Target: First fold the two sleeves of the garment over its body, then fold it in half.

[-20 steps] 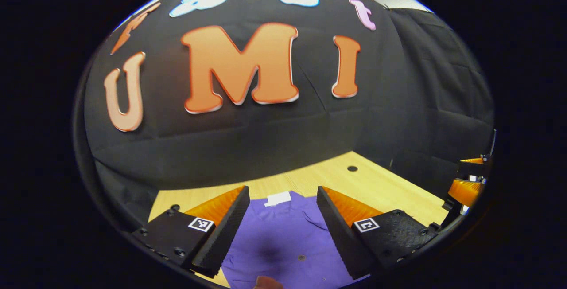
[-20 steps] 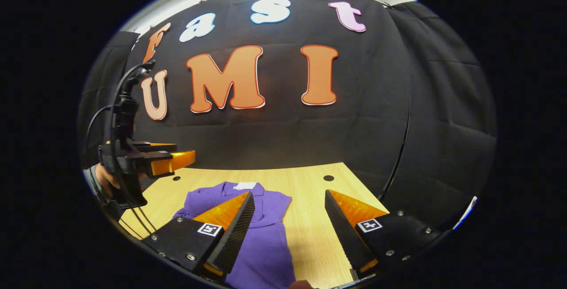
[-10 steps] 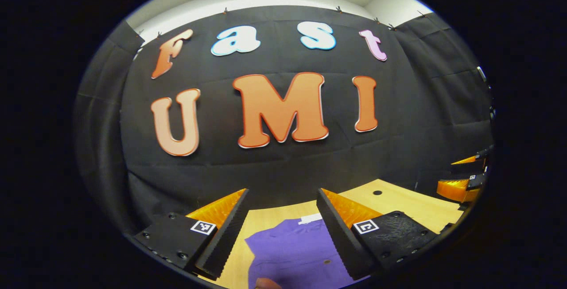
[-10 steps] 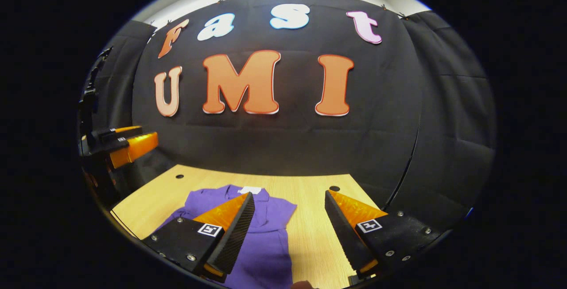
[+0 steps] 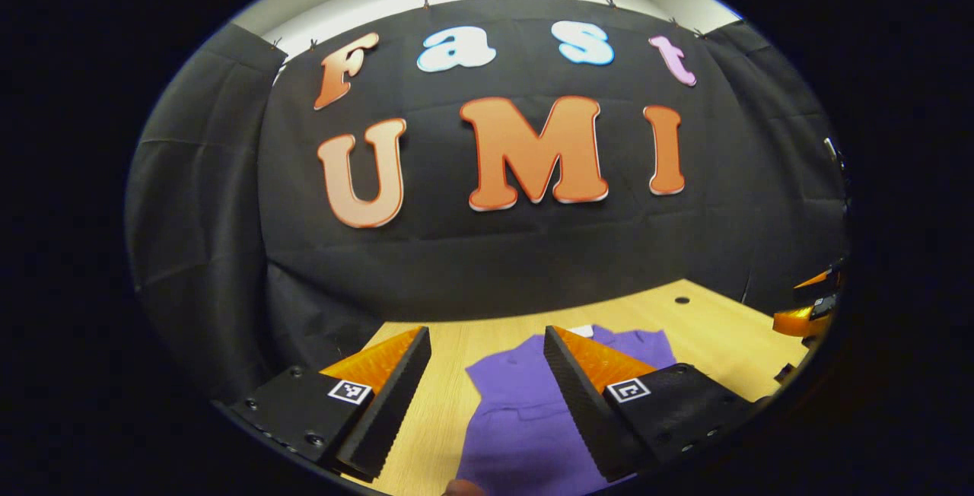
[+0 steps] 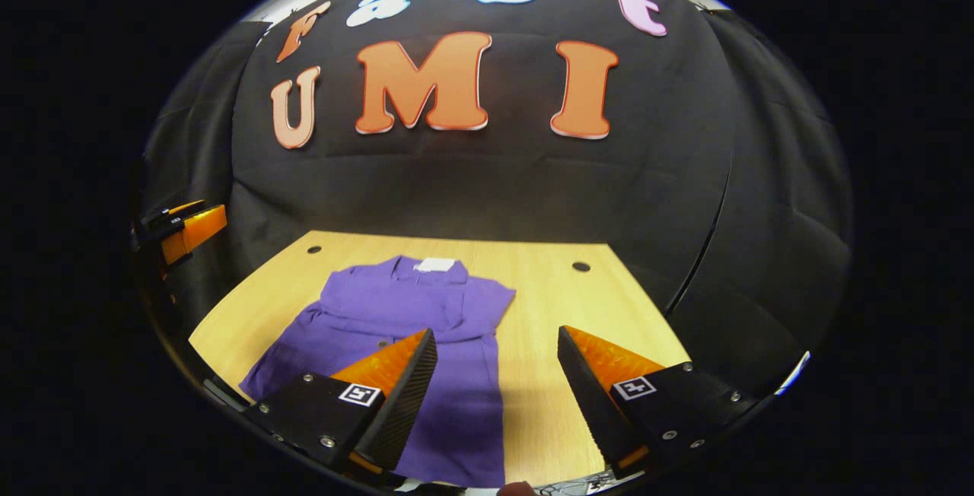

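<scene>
Both tongs raised and wide apart, holding nothing, over the purple shirt.

I have the purple shirt (image 6: pixel 411 329) flat on the wooden table (image 6: pixel 563 306), collar tag toward the back wall, low centre of the right gripper view. My right gripper (image 6: pixel 494 397) gapes at its right hem edge; my left gripper (image 5: pixel 483 397) stands open too, with the shirt low and right of centre in its view. I judge I am held back to pick a sleeve; neither looks folded yet.

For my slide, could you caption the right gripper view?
Open right gripper hovers above a purple shirt spread on the wooden table.
</scene>
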Demonstrator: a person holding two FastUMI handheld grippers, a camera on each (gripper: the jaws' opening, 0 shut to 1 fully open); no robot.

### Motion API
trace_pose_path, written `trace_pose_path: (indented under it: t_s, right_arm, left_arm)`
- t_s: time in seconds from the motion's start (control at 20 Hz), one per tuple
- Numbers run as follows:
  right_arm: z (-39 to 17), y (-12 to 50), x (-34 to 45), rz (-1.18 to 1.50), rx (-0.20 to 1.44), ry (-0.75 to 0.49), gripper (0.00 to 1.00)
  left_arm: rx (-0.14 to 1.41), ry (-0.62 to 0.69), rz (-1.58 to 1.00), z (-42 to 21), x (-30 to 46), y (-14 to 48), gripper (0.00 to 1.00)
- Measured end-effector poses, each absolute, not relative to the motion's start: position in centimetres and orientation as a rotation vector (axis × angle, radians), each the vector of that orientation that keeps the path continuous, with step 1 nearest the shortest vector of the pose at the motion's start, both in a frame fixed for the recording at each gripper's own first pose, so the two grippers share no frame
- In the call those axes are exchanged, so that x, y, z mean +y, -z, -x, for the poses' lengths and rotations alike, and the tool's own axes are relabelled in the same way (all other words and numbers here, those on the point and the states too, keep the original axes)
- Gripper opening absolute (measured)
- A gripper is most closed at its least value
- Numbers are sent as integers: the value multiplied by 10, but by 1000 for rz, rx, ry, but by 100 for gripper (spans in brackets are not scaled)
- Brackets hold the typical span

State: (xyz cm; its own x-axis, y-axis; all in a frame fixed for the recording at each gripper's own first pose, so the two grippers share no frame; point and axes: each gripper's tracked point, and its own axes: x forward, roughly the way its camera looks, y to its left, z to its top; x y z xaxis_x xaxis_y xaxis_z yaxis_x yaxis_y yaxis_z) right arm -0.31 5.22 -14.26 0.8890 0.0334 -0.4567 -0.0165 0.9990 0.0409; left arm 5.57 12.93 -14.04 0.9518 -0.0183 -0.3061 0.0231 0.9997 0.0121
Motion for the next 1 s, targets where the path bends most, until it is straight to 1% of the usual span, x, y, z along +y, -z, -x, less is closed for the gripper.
trace_pose_path:
  t_s: [0.15,0.55,0.7,0.8,1.0]
  right_arm:
    - [21,183,55,-48,599,-42,95]
    - [74,268,68,-117,915,-83,95]
    - [93,294,66,-131,1009,-79,95]
    - [101,307,66,-130,1064,-75,96]
    - [115,324,70,-155,1149,-72,96]
  left_arm:
    - [468,29,-38,-31,135,192,96]
    - [828,45,9,25,146,300,97]
    - [1010,55,21,57,149,343,97]
    - [1133,46,16,77,155,367,98]
    - [1295,44,12,108,166,388,98]
